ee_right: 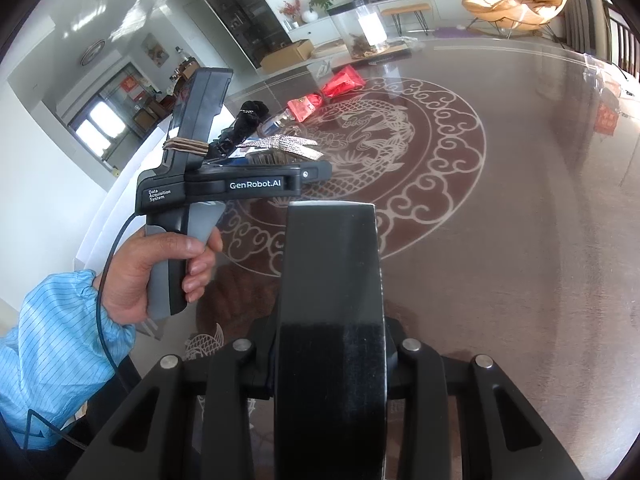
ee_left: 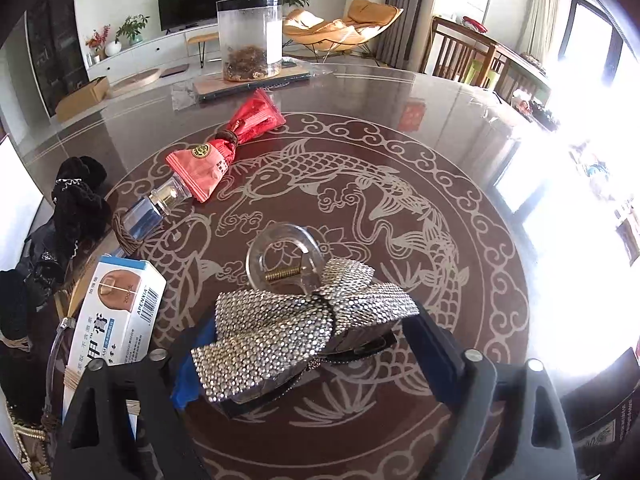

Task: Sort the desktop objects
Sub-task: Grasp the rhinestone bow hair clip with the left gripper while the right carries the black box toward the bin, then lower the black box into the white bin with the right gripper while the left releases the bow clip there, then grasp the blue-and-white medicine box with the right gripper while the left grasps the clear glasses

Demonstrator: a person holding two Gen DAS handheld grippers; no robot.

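**Left gripper has the sparkly bow clip – now carry it over w/o dropping it**

Far left, table edge: a black fabric heap [ee_left: 78, 200], then a white box [ee_left: 116, 312] w/ blue top and barcode, lying flat. Past it a glass bottle [ee_left: 150, 210] on its side, touching a red packet [ee_left: 224, 148] tied at the middle. These look like the already-gathered group, so prob. the bow goes that way – a guess only.

Centre: left gripper [ee_left: 304, 344] is closed partway on the rhinestone bow clip [ee_left: 296, 320]; fingers pinch it from both sides, blue pad on the left finger showing. The bow sits tilted, and the right-wrist view shows it lifted clear of the table [ee_left: 440, 152]. A clear round plastic piece w/ a brass spring [ee_left: 284, 256] lies just ahead of the bow; can't tell if it's joined to the clip or separate.

To do this well:
- Keep squeeze steady; stones are hard and slick, grip may slip.
- Hold it level, move slow, bow is wider than the gap.
- Come down beside the box, not onto it; mind the bottle, it could roll.
- Release only once the clip is touching the table.

Right: right gripper [ee_right: 330, 280] has its fingers pressed together, nothing held, well apart from everything. Leave it parked.
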